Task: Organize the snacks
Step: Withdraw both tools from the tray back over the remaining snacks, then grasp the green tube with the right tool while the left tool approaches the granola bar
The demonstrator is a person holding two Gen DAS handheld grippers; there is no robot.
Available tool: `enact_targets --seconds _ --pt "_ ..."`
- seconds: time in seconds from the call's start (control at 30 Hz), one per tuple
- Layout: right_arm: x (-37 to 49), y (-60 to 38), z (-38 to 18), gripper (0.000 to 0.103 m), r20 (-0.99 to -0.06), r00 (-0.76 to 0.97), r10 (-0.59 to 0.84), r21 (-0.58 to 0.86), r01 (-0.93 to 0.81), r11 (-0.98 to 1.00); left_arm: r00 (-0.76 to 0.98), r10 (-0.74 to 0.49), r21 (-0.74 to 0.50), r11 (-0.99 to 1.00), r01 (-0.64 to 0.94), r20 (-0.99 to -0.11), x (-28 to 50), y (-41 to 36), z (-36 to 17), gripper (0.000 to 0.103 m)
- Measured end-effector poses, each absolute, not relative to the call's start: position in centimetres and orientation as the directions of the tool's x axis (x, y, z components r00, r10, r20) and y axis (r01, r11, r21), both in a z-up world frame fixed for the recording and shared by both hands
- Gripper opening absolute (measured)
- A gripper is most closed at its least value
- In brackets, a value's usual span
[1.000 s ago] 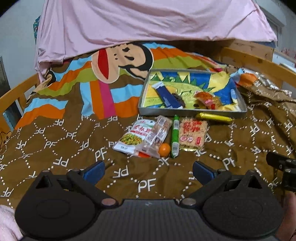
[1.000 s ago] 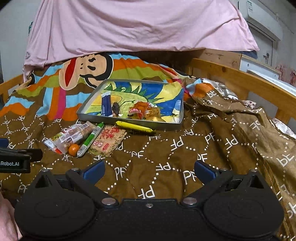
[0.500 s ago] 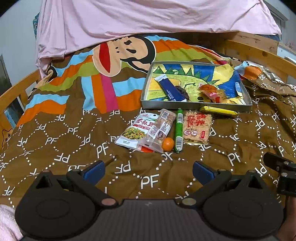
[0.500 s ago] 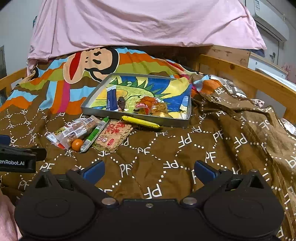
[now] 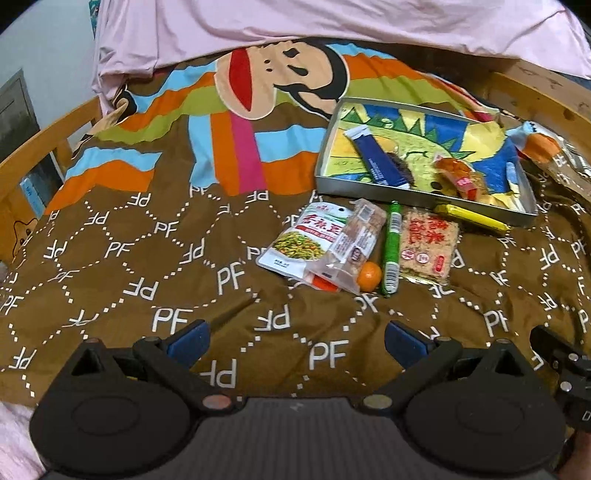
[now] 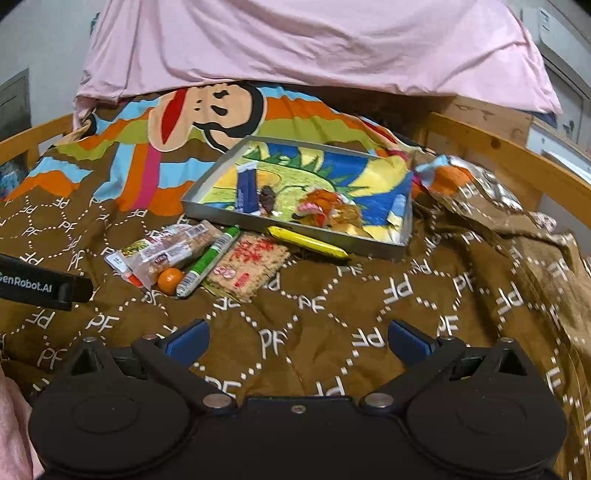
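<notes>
A metal tray (image 5: 369, 184) (image 6: 295, 232) with a dinosaur picture lies on the brown bedspread and holds a blue sachet (image 5: 376, 157) and orange-wrapped snacks (image 5: 458, 175). In front of it lie a white-green pouch (image 5: 299, 240), a clear-wrapped bar (image 5: 354, 243), a small orange ball (image 5: 369, 275), a green stick (image 5: 391, 247) (image 6: 210, 260), a rice cracker pack (image 5: 428, 247) (image 6: 247, 266) and a yellow stick (image 5: 469, 218) (image 6: 306, 242). My left gripper (image 5: 295, 338) and right gripper (image 6: 297, 338) are both open and empty, held above the bedspread short of the snacks.
A pink sheet (image 5: 332, 22) hangs over the back. Wooden bed rails run along the left (image 5: 37, 147) and right (image 6: 517, 158). The spread bunches up in folds at the right (image 6: 517, 229). The left gripper's side shows at the right wrist view's left edge (image 6: 40, 284).
Both grippers have moved forward and tilted down toward the snacks, which now appear closer and larger. Both stay open; no snack has moved.
</notes>
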State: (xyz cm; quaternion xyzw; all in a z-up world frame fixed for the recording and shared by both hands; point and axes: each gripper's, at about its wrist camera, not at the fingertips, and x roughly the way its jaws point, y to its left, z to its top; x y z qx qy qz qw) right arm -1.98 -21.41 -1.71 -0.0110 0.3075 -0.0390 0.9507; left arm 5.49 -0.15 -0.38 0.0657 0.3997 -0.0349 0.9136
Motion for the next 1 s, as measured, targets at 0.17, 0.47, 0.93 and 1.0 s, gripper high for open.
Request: enact_targets --seconds 0.17,0.47,0.93,1.0 --pt "-0.5 -20.9 -1.5 0.102 -0.568 0.821 -0.052 -0.051 0.028 0.998 0.682 0.009 0.119 0.986 0.115 -0.731 6.6 0.1 0.0 0.103" --pt "2.0 -19.3 -2.0 0.102 -0.565 0.825 -0.011 -0.086 -0.046 0.995 0.672 0.013 0.154 0.976 0.151 -0.741 10.4 1.0 0.8 0.103" --pt "8.2 -17.0 -5.3 0.102 -0.573 0.82 -0.009 -0.145 -0.091 0.985 0.564 -0.033 0.134 0.959 0.251 -0.825 18.3 -1.1 -1.9 0.103" --pt "9.3 -16.6 -6.1 0.102 -0.578 0.815 -0.02 -0.158 -0.089 0.983 0.553 -0.03 0.137 0.956 0.258 -0.832 19.3 -1.4 -2.6 0.103"
